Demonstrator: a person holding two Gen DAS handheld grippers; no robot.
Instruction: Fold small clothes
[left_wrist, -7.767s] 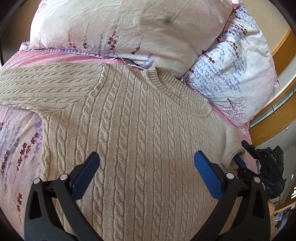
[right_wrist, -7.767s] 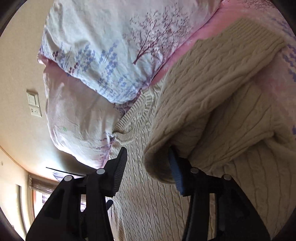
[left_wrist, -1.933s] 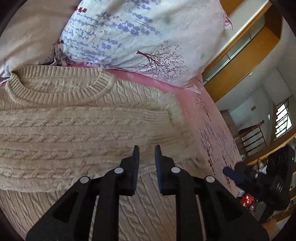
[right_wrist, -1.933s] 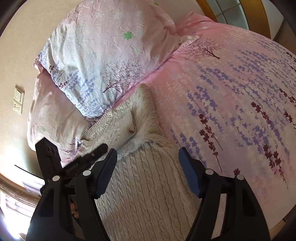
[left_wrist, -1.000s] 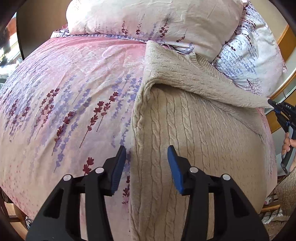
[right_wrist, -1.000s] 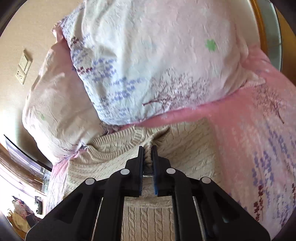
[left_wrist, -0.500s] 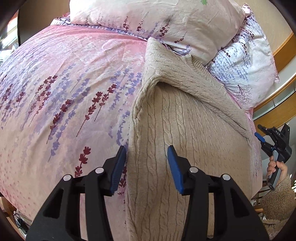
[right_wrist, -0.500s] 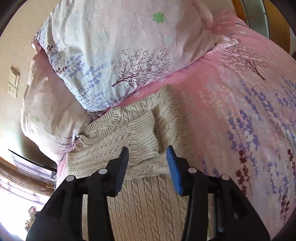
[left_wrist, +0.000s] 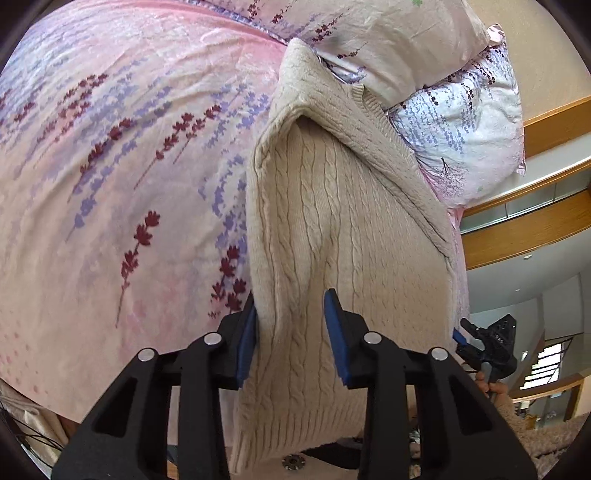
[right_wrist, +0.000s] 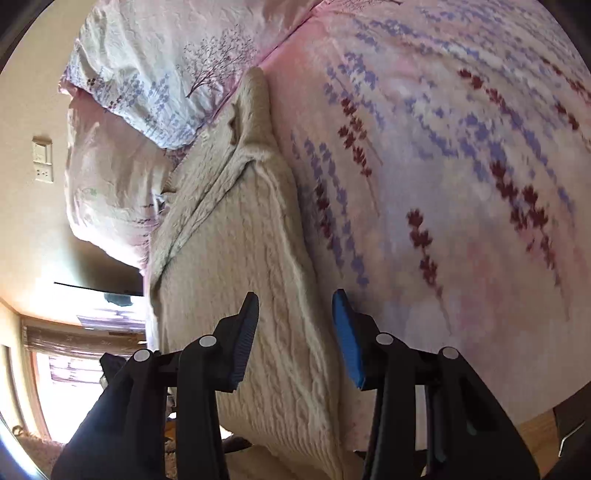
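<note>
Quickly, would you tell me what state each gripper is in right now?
Left gripper: open around the sweater edge, not clamped.
Right gripper: open over the sweater's other edge.

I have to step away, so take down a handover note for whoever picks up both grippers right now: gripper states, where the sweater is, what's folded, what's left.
Left gripper: open, straddling the left edge of the beige cable-knit sweater near the hem.
Right gripper: open, straddling the sweater's right edge near the hem.
Sweater lies on the pink floral bedspread, collar toward the floral pillows.
Done: both sleeves folded across the chest.
Left: probably close both grippers on the hem end and fold it up toward the collar.
</note>
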